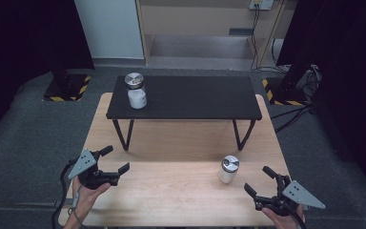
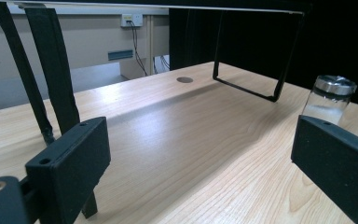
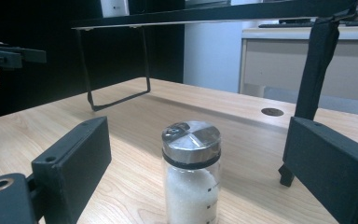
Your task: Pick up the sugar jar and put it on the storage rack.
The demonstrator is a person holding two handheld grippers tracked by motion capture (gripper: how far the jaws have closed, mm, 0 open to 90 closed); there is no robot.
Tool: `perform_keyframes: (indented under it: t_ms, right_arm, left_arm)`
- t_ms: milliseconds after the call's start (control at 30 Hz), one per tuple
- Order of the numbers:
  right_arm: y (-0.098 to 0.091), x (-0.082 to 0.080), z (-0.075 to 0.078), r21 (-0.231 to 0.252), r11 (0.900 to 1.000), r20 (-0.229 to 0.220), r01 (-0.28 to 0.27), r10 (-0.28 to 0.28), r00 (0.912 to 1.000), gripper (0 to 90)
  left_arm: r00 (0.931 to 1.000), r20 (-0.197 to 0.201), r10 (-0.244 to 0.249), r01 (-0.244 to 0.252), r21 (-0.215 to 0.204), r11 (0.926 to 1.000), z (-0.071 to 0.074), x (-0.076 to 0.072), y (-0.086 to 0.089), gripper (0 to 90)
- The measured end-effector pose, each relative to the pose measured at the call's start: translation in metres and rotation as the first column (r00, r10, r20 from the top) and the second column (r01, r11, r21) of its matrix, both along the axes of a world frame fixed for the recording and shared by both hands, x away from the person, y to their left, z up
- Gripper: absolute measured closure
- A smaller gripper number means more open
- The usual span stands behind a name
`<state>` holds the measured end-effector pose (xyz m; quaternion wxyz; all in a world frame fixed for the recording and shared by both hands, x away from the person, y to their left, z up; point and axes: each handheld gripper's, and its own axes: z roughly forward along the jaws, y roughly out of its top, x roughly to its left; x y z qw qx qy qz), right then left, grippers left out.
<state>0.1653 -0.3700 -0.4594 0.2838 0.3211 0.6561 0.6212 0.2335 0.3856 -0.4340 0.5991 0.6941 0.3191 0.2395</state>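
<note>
Salt jar with a metal lid stood upright on the wooden table, in front of the black shelf riser and nearer its right legs. Right gripper hovered just in front of that jar, jaws spread wide with the jar framed between them yet touching neither; it held nothing. Left gripper hung well to the left of the jar, near the riser's left legs, jaws likewise wide apart and empty. A second jar with the same kind of lid sat on top of the riser, at its left end.
</note>
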Motion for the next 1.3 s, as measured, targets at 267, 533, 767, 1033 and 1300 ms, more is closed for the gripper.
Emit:
perform_keyframes:
  t_ms: [267,533,767,1033,1300]
  right_arm:
    - [0.0,-0.001,0.002,-0.005,1.0,-0.005,0.005,-0.005,1.0,7.9]
    - [-0.002,-0.002,0.009,-0.022,0.9997,0.007,0.007,-0.006,1.0,7.0]
    - [0.0,-0.002,0.016,-0.037,0.9993,-0.005,0.001,-0.002,1.0,6.9]
    - [0.002,0.0,0.033,-0.061,0.9981,-0.022,0.0,-0.002,0.9998,6.4]
    - [-0.005,-0.006,0.066,-0.119,0.9928,-0.038,-0.015,0.01,0.9992,6.4]
  left_arm:
    - [0.9999,-0.005,-0.01,0.01,0.014,0.9999,0.0,0.002,-0.002,3.2]
    - [0.9999,-0.004,-0.01,0.01,0.002,0.9999,-0.001,0.002,-0.002,3.2]
    - [1.0,-0.001,-0.007,0.007,0.014,0.9999,0.001,0.001,-0.002,3.2]
    - [1.0,0.004,-0.008,0.008,0.007,0.9999,0.001,-0.003,-0.002,3.3]
    - [0.9999,-0.002,-0.011,0.011,-0.004,0.9999,0.0,-0.001,0.001,3.3]
